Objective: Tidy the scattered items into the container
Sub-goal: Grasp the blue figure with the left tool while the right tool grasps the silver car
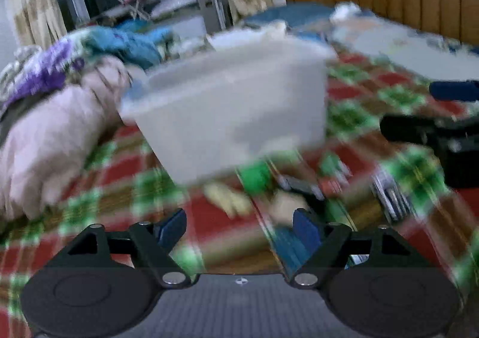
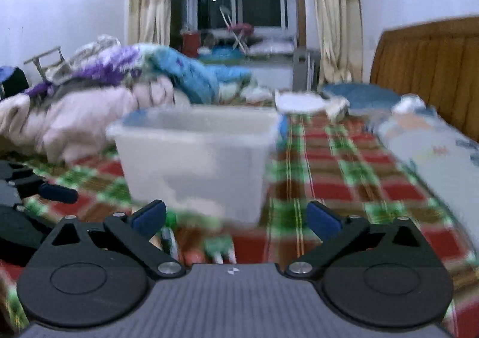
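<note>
A translucent white plastic container (image 1: 227, 110) stands on the red-and-green plaid bedspread (image 1: 374, 92), straight ahead in both views (image 2: 194, 158). Small scattered items lie in front of it, all blurred: a yellow piece (image 1: 230, 197), a green one (image 1: 254, 176), a beige one (image 1: 284, 206) and some packets (image 1: 386, 194). My left gripper (image 1: 239, 227) is open above these items, nothing between its blue pads. My right gripper (image 2: 236, 218) is open wide and empty, just short of the container, with small green-and-white items (image 2: 221, 245) below it.
Heaped pink bedding (image 1: 51, 134) and purple-blue quilts (image 2: 155, 68) lie left of the container. A white-blue pillow (image 2: 434, 152) and a wooden headboard (image 2: 434, 68) bound the right side. The other gripper shows at each view's edge: (image 1: 434, 107), (image 2: 57, 192).
</note>
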Available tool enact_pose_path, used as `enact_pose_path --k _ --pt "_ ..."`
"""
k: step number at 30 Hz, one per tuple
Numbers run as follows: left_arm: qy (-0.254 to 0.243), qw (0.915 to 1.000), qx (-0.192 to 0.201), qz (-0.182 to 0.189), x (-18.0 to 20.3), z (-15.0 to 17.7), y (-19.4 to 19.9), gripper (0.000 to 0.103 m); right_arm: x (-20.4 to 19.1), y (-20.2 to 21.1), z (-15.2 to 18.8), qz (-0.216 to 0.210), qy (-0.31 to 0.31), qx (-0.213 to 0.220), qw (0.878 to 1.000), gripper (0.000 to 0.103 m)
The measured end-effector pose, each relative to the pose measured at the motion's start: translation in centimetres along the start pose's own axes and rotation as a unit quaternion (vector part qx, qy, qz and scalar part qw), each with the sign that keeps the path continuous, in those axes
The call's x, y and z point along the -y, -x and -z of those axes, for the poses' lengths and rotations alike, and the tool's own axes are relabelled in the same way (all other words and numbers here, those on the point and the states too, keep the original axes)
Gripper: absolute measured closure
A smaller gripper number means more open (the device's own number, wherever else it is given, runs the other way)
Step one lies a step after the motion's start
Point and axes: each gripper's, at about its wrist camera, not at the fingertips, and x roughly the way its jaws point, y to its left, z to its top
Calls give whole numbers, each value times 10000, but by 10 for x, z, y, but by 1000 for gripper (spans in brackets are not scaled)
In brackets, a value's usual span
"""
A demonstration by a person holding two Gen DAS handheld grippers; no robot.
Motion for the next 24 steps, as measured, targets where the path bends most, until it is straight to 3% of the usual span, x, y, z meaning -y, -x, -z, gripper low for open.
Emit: enact_pose_path --k 3,4,6,8,13,16,18,20,24 --pt "-29 9999 -99 72 25 25 4 22 7 4 22 290 -163 -309 9990 0" --pt "10 9999 -106 117 31 32 5 22 6 2 28 594 -136 -539 9967 0" --pt "164 9996 -156 172 38 40 5 22 -2 -3 36 1255 179 -1015 9867 0" --pt "273 9991 -163 271 40 46 4 22 -9 -9 42 1462 596 -1327 9785 0" --pt "480 9980 -66 399 31 50 5 22 1 0 50 367 -34 -920 9951 1" --pt "939 9935 -61 636 10 44 2 22 0 -5 49 527 -189 -855 9948 10" --pt "1196 9912 -30 563 0 38 -6 22 1 -9 48 634 -241 -718 9951 19" --pt "1167 9920 -155 467 1 27 -20 22 1 -20 45 734 -290 -805 9936 29" --pt "781 9960 -349 252 19 17 -43 24 -1 -42 48 659 -409 -1019 9918 29"
